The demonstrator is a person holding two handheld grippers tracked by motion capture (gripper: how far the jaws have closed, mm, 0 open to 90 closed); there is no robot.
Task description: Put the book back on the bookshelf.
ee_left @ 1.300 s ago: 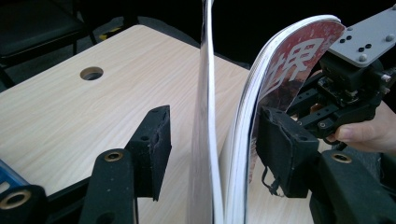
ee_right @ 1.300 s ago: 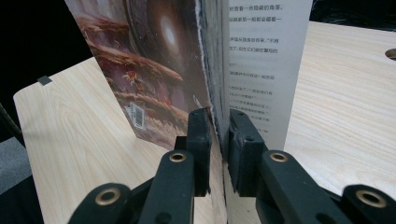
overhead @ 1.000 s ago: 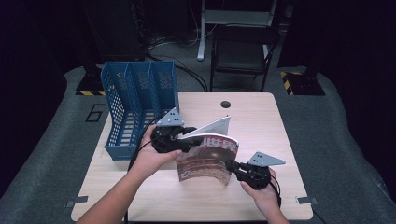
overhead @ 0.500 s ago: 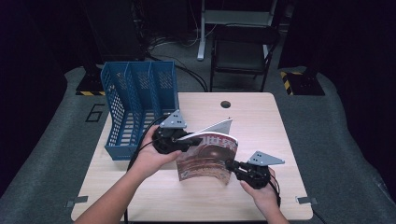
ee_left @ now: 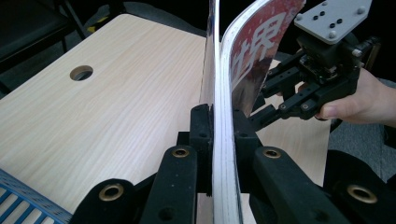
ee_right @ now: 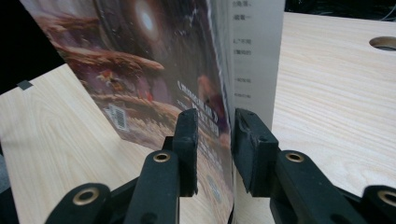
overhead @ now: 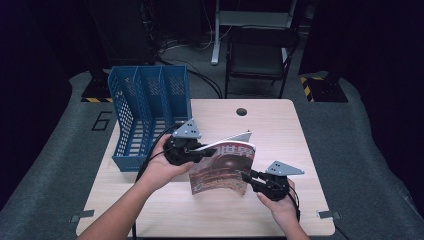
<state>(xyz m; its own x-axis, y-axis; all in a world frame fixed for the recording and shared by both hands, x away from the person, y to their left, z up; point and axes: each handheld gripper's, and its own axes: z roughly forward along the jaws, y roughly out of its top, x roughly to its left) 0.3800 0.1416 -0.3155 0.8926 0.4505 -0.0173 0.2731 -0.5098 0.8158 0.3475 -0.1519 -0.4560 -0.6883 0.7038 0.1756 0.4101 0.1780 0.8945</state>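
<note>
magazine: thin glossy-covered magazine with reddish-brown cover art and white characters [overhead: 223, 167], stood on edge near the middle of the light wooden table [overhead: 280, 125], cover bowed, one white page fanned off the top
left gripper: black two-jaw left gripper [ee_left: 219, 126] clamped on the magazine's upper left edge; jaws have just been closing, pads now pressed on both sides of the page stack
right gripper: black two-jaw right gripper [ee_right: 215, 151] at the magazine's lower right corner; jaws have just been opening, magazine edge sits between them, visible gap on the cover side, pads not pressing
hands: left hand [overhead: 157, 167] wrapped round its gripper body, right hand [overhead: 280, 202] low near the front table edge
file rack: blue plastic mesh three-slot file rack [overhead: 145, 112] upright on the table's left rear, just beside the left gripper
table hole: round cable hole [overhead: 242, 111] at the far edge, well apart from the magazine
</note>
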